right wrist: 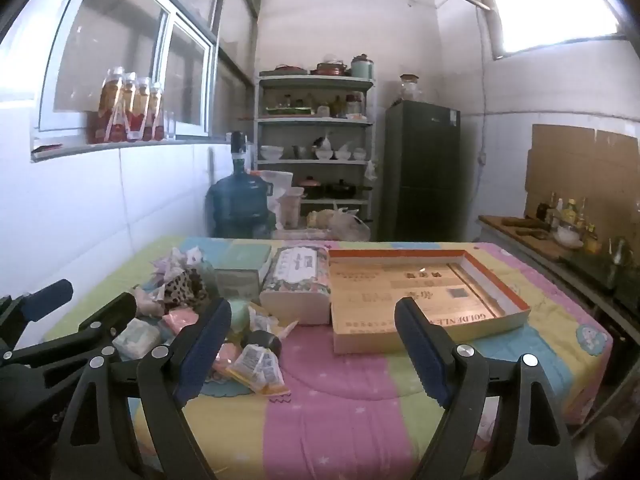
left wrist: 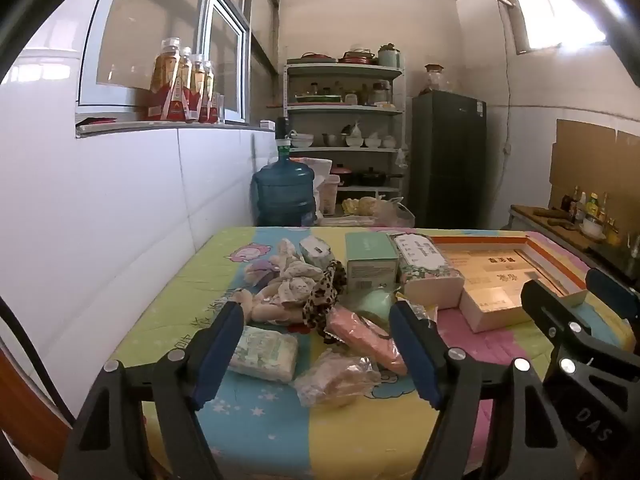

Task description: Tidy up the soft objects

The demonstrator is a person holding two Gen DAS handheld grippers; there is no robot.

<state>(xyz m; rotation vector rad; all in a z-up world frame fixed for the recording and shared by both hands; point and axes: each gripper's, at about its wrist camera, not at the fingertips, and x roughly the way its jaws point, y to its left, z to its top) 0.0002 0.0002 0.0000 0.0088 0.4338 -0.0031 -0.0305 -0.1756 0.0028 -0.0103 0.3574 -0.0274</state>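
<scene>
While both tools hang above the near edge of the surface (right wrist: 320,412), each has its fingers spread wide with nothing between them: the left tool (left wrist: 318,344) over the heap of soft things, the right tool (right wrist: 312,354) over a bare pink stretch of the patterned cloth. That stretch, in front of the shallow cardboard tray (right wrist: 424,300), is the widest open room; the left half is crowded. The tray lies with its long axis across the surface, its far rim orange, its right end close to the surface's right edge. The tissue pack (left wrist: 428,276) runs front to back, just beside the tray. The green box (left wrist: 370,262) stands upright behind a pale green round thing (left wrist: 378,302). The pink packet (left wrist: 366,338) slants toward the near right, partly behind the left tool's right finger. The leopard-print cloth (left wrist: 322,300) and plush pieces (left wrist: 280,280) tangle together; their outlines are hard to separate. The wrapped wipes pack (left wrist: 266,354) is half hidden by the left finger.
</scene>
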